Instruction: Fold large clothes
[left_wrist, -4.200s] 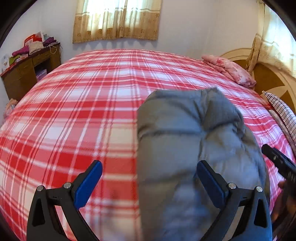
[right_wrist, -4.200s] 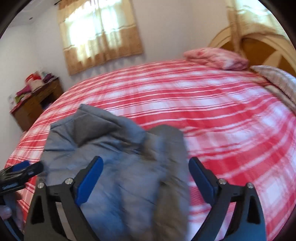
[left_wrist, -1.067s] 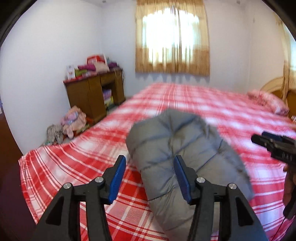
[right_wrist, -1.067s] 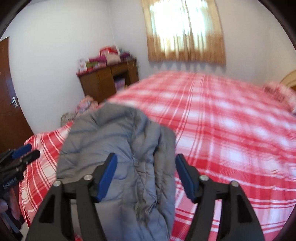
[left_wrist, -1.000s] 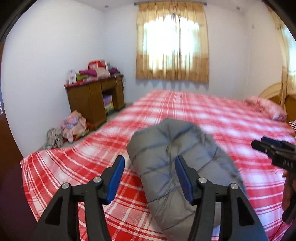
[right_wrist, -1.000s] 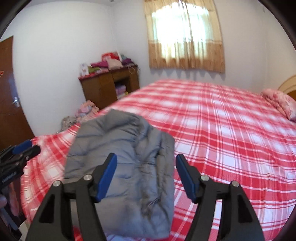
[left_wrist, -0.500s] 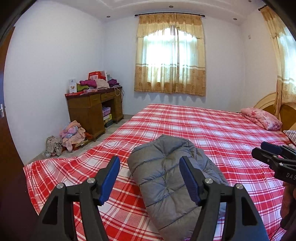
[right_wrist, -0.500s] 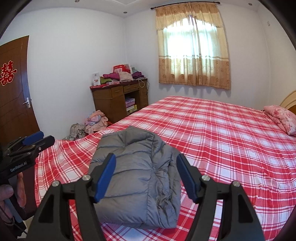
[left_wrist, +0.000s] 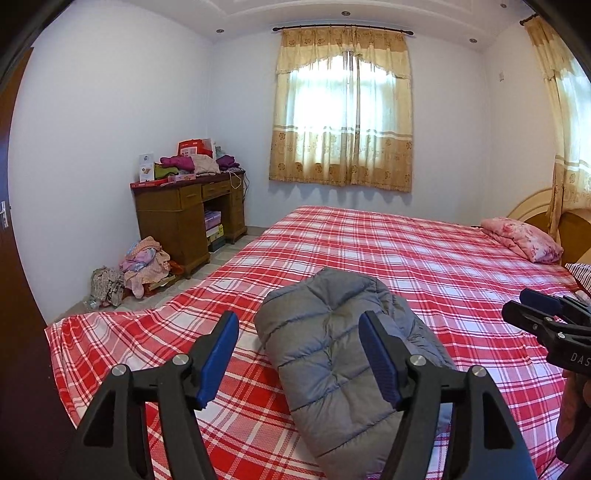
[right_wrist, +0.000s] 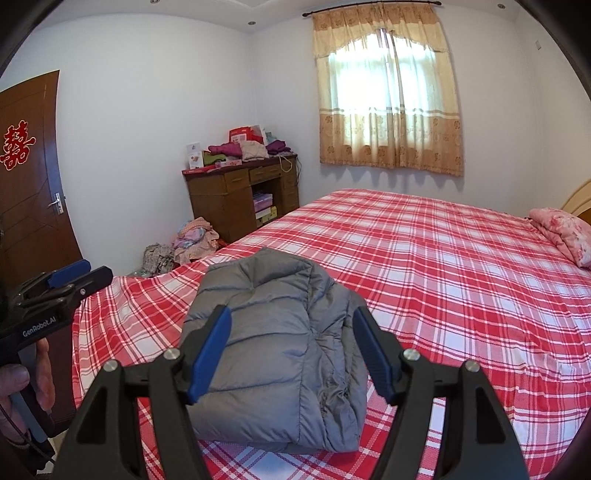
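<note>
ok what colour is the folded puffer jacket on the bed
Grey, quilted puffer jacket lying on the red-and-white plaid bed cover; clearest in the right wrist view.

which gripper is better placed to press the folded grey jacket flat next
Right, probably. The right gripper faces the folded grey puffer jacket squarely; the left gripper sits off its left edge. Both are open and empty.

My left fingers (left_wrist: 380, 363) hide part of the grey jacket (left_wrist: 332, 354); its near end runs off the bottom edge. Right view: my right fingers (right_wrist: 208, 354) cover the jacket's near corners. Headboard (left_wrist: 532, 214) cut by the picture's side. Items on the tabletop (right_wrist: 236, 171) too small to identify.
</note>
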